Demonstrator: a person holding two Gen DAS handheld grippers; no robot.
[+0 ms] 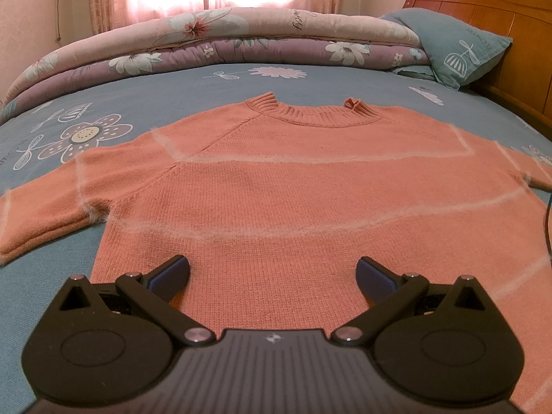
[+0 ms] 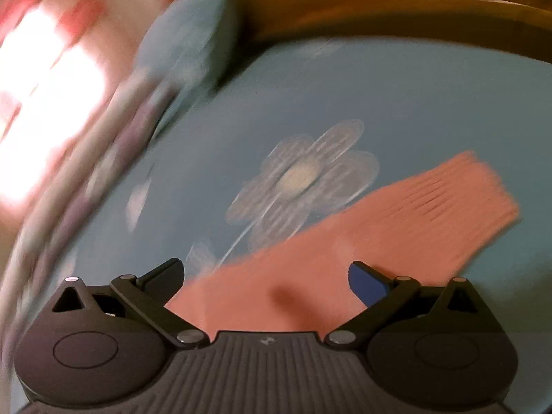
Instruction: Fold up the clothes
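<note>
Your left gripper hangs over the sweater's hem, jaws wide, holding nothing. The sweater lies flat on the bed sheet, collar away from you, sleeves spread, so probably set up for the first fold. Your right gripper is also wide and empty, above a sleeve; that view is blurred. The rolled quilt and pillow sit well clear; nothing blocks you.
</note>
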